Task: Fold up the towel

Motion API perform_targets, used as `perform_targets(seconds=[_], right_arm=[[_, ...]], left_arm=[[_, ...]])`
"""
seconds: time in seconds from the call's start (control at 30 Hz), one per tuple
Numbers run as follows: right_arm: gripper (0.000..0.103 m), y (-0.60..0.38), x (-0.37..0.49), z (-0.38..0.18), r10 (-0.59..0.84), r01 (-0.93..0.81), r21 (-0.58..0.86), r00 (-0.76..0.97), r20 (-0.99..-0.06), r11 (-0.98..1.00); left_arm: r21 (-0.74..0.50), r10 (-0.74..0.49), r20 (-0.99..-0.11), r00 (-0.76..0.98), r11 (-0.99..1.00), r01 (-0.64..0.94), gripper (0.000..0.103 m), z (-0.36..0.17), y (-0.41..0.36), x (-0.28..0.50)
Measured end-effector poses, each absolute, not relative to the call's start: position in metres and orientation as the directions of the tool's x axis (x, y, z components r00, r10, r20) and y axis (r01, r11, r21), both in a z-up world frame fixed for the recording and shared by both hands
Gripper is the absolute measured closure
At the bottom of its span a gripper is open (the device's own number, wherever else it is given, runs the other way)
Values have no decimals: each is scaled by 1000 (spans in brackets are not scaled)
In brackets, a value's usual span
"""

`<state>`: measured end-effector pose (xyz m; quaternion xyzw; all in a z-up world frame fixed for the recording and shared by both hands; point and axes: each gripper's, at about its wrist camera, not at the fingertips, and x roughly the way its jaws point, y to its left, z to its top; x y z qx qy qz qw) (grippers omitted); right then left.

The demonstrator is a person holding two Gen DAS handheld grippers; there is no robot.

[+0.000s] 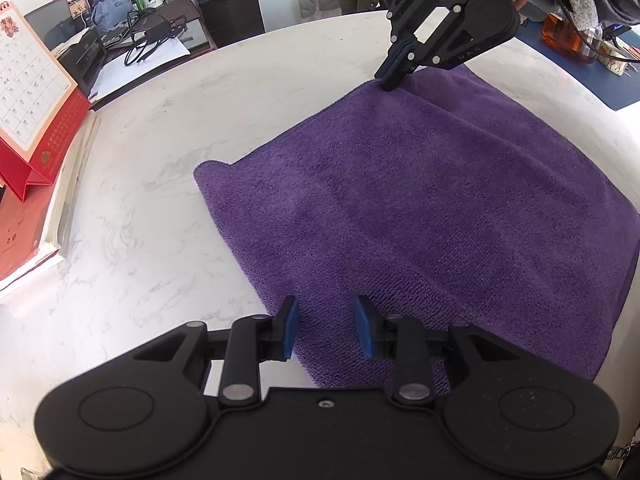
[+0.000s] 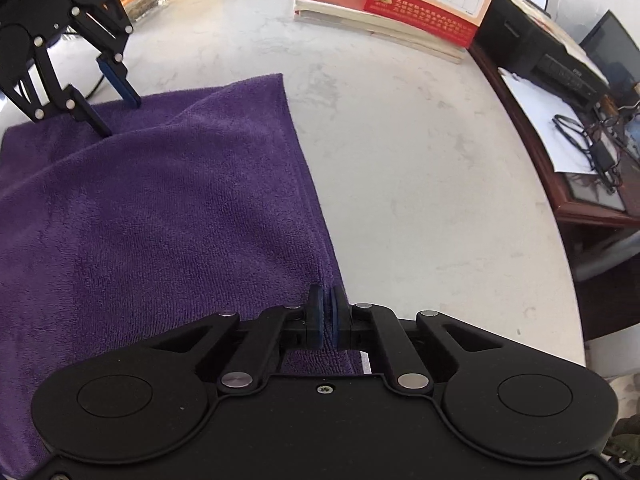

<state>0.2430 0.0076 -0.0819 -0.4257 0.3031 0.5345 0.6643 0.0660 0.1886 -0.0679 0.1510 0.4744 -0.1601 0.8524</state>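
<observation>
Office: desk calendar (image 1: 28,80), printer (image 2: 548,56), monitor (image 2: 616,52)

Towel (image 1: 420,208) was solid purple, terry texture, no print. Table (image 1: 168,128) was white with faint grey marble veining. Both grippers were black with blue pads: left gripper (image 1: 326,330), right gripper (image 2: 327,316). Desk calendar (image 1: 24,80) had a red base and cream grid page. Book (image 2: 360,12) under it had a red cover.
</observation>
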Motion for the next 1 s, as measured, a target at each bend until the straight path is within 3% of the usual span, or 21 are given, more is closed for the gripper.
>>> perform_targets(seconds=[0.37,0.53,0.73,1.0], right_arm=[[95,12,254,-92,450,-935,-319,354,-820,154],[92,2,274,-89,428,-871,-357,479,-767,337],[92,-52,270,-46,481,-784,-174,522,-705,596],[92,-74,218,-75,482,-810,-24,372,-793,586]], left_arm=[[109,-131,-857,498,899,424,74,-68,190,65],[130,-111,-862,495,895,426,74,-65,187,66],[192,-76,-822,565,896,400,75,-59,182,95],[260,-51,-771,635,884,387,75,-63,169,142]])
